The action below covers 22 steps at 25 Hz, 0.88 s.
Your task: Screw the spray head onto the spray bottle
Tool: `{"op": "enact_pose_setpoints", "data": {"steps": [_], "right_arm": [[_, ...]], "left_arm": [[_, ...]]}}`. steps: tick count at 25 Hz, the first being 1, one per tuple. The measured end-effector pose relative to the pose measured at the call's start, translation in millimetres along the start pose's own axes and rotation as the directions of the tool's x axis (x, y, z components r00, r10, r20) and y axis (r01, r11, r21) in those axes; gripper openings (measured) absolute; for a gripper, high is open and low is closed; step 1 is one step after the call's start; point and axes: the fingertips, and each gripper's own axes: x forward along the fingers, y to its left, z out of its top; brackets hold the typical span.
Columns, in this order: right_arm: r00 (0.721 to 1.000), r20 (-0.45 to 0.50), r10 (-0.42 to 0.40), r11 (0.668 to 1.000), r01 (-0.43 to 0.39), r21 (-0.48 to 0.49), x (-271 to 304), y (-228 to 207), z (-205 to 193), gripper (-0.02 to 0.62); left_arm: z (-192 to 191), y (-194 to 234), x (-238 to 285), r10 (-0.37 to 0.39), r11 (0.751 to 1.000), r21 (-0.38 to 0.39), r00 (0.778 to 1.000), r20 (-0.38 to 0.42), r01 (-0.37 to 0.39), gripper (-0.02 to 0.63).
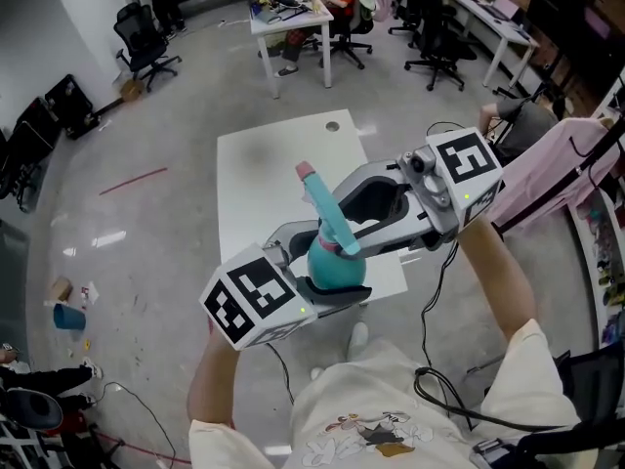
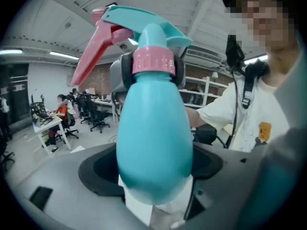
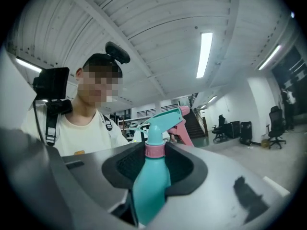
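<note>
Head view has the bottle held up in front of the person's chest, seen against the near end of a white table. It is teal and opaque (what it holds, if anything, cannot be told). The head sits on its neck, leaning toward 11 o'clock, with the pink trigger at the far tip.

The left gripper comes in from 7 o'clock. Its jaws stand wide and clamp the round belly of the bottle, which fills the gap between them in the left gripper view. The bottle's base lies deep between the pads.

The right gripper reaches in from 2 o'clock, higher up. Its jaws are about half closed and grip the pink collar where the head meets the bottle. In the left gripper view a dark pad presses the collar at 9 o'clock and another at 3 o'clock.

Right gripper view shows the bottle rising from 6 o'clock between the jaws, with the trigger pointing to 2 o'clock.
</note>
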Motion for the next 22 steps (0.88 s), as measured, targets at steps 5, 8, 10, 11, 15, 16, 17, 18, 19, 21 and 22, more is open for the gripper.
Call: {"op": "enact_pose_setpoints", "data": {"steps": [5,8,10,11,15,16,17,18,19,21,22], "right_arm": [[0.988,-0.026,-0.152,0.988,0.152,-0.013,2,-30,-9,0.130],[0.965,-0.047,-0.259,0.965,0.256,-0.058,2,-42,-25,0.130],[0.944,-0.036,-0.328,0.941,0.323,-0.102,-1,-52,-34,0.132],[0.935,-0.028,-0.355,0.929,0.349,-0.121,-4,-59,-37,0.132],[0.933,-0.053,-0.355,0.930,0.347,-0.122,-17,-81,-48,0.175],[0.939,-0.066,-0.339,0.937,0.330,-0.112,-20,-84,-50,0.200],[0.942,-0.078,-0.325,0.943,0.317,-0.103,-24,-87,-52,0.215],[0.945,-0.085,-0.315,0.947,0.307,-0.096,-27,-89,-53,0.221],[0.948,-0.087,-0.305,0.950,0.298,-0.089,-30,-91,-54,0.224],[0.958,-0.079,-0.275,0.960,0.270,-0.069,-34,-92,-54,0.225],[0.965,-0.070,-0.252,0.967,0.248,-0.056,-36,-90,-54,0.225]], "left_arm": [[-10,39,4,0.171,0.985,-0.026,0.985,-0.023,-0.172,0.408],[-26,56,9,0.245,0.969,-0.033,0.969,-0.019,-0.245,0.408],[-32,69,12,0.278,0.960,-0.039,0.961,0.010,-0.277,0.408],[-34,77,13,0.290,0.957,-0.039,0.957,0.028,-0.289,0.408],[-36,103,23,0.332,0.943,0.003,0.943,0.042,-0.332,0.408],[-35,108,26,0.344,0.939,0.021,0.938,0.040,-0.345,0.408],[-34,113,29,0.354,0.934,0.037,0.934,0.040,-0.356,0.408],[-34,117,31,0.363,0.929,0.051,0.931,0.043,-0.365,0.408],[-35,120,32,0.372,0.925,0.065,0.927,0.046,-0.374,0.408],[-39,125,33,0.395,0.912,0.101,0.918,0.037,-0.397,0.408],[-43,128,34,0.408,0.905,0.121,0.913,0.028,-0.408,0.408]]}}
